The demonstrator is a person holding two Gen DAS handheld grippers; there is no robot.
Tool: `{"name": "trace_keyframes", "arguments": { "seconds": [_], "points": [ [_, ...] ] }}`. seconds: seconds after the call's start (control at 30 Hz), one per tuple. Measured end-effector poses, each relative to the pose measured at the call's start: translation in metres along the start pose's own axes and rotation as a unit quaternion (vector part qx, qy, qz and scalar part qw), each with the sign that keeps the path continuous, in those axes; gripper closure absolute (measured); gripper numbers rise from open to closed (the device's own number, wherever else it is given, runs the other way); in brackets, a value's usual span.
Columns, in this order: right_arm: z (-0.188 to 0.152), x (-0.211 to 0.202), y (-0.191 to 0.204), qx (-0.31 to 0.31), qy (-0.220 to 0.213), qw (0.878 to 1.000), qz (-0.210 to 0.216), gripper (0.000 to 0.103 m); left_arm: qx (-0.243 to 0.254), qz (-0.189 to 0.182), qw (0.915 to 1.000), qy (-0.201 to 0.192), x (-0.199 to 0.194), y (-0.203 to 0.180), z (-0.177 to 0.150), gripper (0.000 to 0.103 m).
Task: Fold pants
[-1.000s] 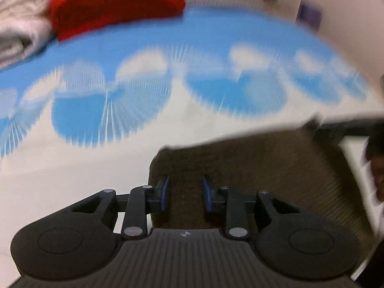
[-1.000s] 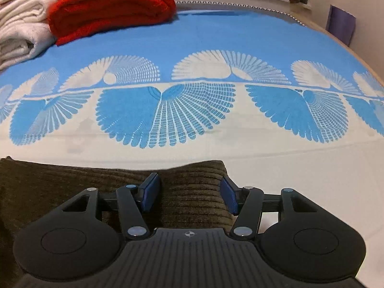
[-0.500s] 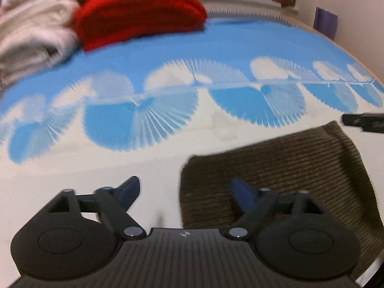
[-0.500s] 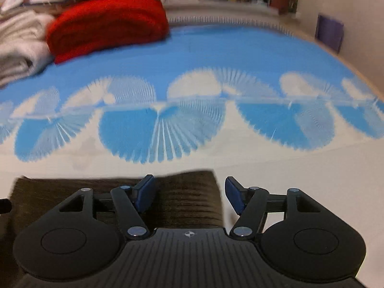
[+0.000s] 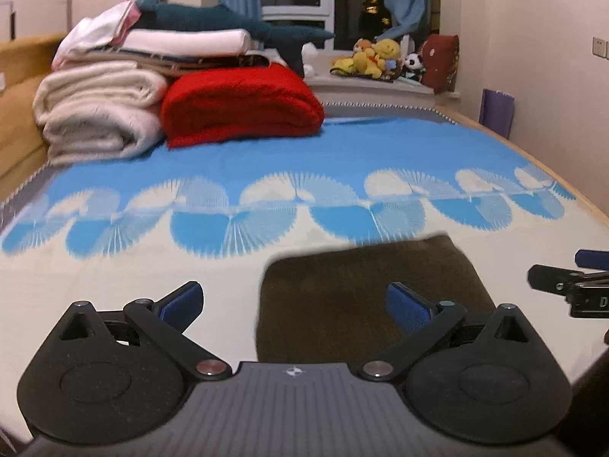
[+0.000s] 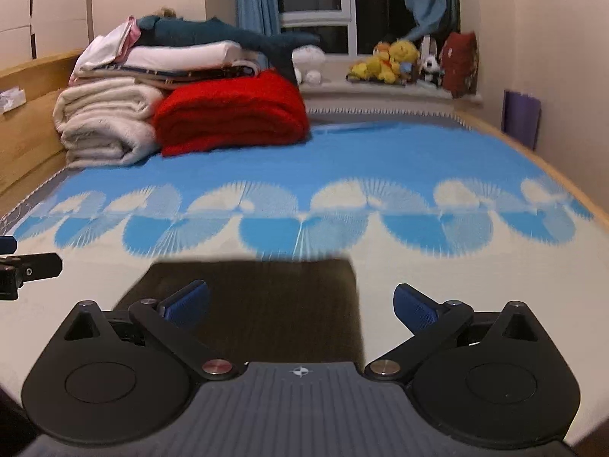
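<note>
I read the pants (image 5: 365, 297) as a compact brown rectangle lying flat on the bed (image 5: 304, 144), near its front edge. Left gripper (image 5: 295, 302) and right gripper (image 6: 300, 302): jaws just opened wide, nothing between them. Folding looks complete; I judge only withdrawal remains.

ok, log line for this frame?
stage: release done | pants: folded, on bed | left claw: open, just opened, empty | right claw: same

From here the folded pants (image 5: 365, 297) run out of sight under my left gripper's body, the bedspread's fan pattern (image 6: 304, 213) smears, and the right gripper (image 5: 571, 285) is cropped at the frame edge.
</note>
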State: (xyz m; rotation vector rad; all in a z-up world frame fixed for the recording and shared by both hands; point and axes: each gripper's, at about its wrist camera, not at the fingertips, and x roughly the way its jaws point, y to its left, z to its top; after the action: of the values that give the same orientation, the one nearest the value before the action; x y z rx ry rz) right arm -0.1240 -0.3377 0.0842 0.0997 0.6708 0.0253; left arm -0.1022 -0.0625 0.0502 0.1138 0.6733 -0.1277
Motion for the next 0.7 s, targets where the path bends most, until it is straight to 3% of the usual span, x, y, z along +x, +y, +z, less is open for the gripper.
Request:
{"name": "trace_keyframes", "arguments": {
  "seconds": [0.07,0.13,0.17,0.23,0.33,0.5,0.7],
  "points": [
    [-0.019,-0.004,0.000,0.013,0.019,1.000,-0.005,0.001,-0.009,-0.027,0.9987,0.043,0.006,-0.008,-0.025,0.001],
    [-0.030,-0.002,-0.001,0.029,0.046,0.999,-0.005,0.001,-0.020,-0.081,0.9874,0.134,0.026,-0.014,-0.040,0.001],
    [-0.034,-0.002,0.000,0.027,0.050,0.998,-0.005,0.001,-0.020,-0.090,0.9845,0.149,0.032,-0.016,-0.042,0.001],
    [-0.038,0.001,0.007,0.000,0.049,0.999,-0.011,0.001,0.023,-0.051,0.9900,0.130,0.037,-0.022,-0.042,0.001],
    [-0.041,0.011,0.011,-0.026,0.058,0.998,-0.025,0.001,0.063,-0.005,0.9906,0.122,0.048,-0.025,-0.041,0.001],
    [-0.043,0.021,0.005,-0.003,0.088,0.996,-0.025,0.001,-0.003,-0.022,0.9853,0.169,0.063,-0.008,-0.040,0.001],
    [-0.044,0.029,0.005,-0.002,0.108,0.994,-0.017,0.001,0.012,-0.015,0.9856,0.168,0.065,-0.012,-0.042,0.001]
  ]
}}
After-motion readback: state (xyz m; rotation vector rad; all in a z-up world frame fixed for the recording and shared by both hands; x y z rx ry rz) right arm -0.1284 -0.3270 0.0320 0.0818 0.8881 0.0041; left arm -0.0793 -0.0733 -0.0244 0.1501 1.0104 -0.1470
